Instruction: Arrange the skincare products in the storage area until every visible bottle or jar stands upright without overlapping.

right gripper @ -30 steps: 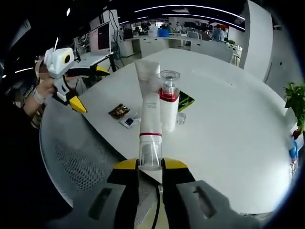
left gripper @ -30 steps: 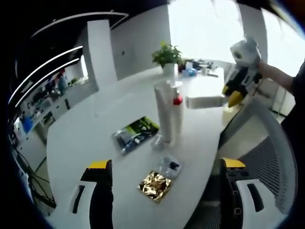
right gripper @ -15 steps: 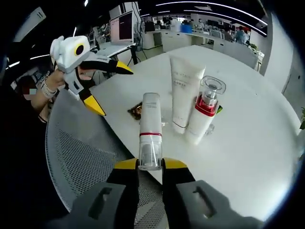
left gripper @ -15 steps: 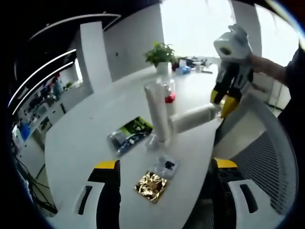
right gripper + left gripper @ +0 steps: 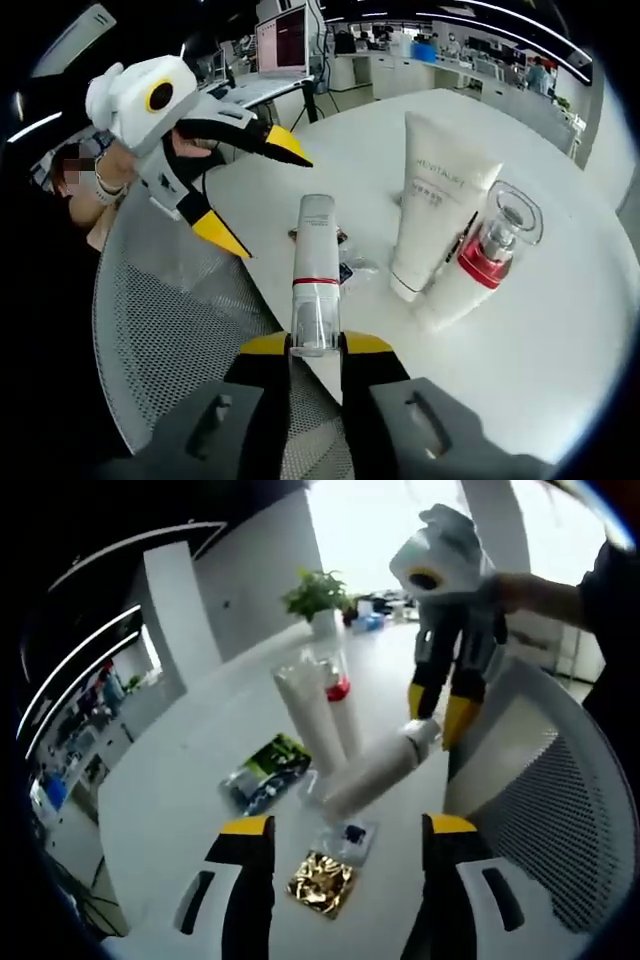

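A white bottle with a red band (image 5: 316, 262) is being carried toward the table, clamped at its clear cap by the closed right gripper (image 5: 315, 350). It is held tilted, just beside the upright white tube (image 5: 431, 202) and the red-collared pump bottle (image 5: 478, 262). Next, it must be stood upright beside the tube without overlap. The left gripper (image 5: 345, 830) is wide open, holding nothing.

White table (image 5: 190, 770): tube (image 5: 432, 205), pump bottle (image 5: 478, 265), gold sachet (image 5: 324, 883).
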A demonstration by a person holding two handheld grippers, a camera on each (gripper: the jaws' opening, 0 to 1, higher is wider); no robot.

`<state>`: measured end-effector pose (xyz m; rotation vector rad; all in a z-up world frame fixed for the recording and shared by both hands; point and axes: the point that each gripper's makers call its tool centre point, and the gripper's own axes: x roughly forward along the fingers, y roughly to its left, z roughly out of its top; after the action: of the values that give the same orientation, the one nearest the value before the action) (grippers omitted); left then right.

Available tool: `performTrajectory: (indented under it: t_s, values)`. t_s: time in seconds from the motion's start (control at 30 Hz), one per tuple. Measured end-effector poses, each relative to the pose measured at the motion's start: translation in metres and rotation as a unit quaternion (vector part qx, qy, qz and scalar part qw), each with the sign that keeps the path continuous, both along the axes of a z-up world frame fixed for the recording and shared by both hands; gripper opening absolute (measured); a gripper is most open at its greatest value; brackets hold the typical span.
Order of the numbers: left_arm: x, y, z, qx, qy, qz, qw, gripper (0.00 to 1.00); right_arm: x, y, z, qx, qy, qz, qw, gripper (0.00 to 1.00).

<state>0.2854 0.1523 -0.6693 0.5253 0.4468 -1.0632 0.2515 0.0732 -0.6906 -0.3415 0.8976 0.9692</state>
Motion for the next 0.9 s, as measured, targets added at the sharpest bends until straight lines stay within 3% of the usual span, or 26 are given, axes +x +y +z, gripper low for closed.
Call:
performTrajectory:
  t_s: [0.3,0.37,0.63,0.77,0.9]
  values:
    - [0.004,-0.008,-0.002,0.036,-0.030,-0.027,0.9985,0.41,0.007,0.006,0.003,-0.019,0.009,0.048,0.9986,0.17]
    - [0.004,-0.010,-0.005,0.048,-0.034,-0.032,0.9978,0.42,0.011,0.007,0.005,-0.021,0.009,0.053,0.9983,0.17]
    - [0.011,-0.018,-0.004,0.081,-0.081,-0.047,0.9923,0.35,0.016,0.010,0.015,-0.023,0.025,0.081,0.9961,0.17]
    - [0.018,-0.018,-0.002,0.112,-0.127,-0.051,0.9843,0.29,0.018,0.013,0.018,-0.021,0.032,0.086,0.9956,0.17]
    - [0.019,-0.020,-0.004,0.124,-0.137,-0.058,0.9811,0.29,0.021,0.017,0.020,-0.014,0.038,0.087,0.9954,0.17]
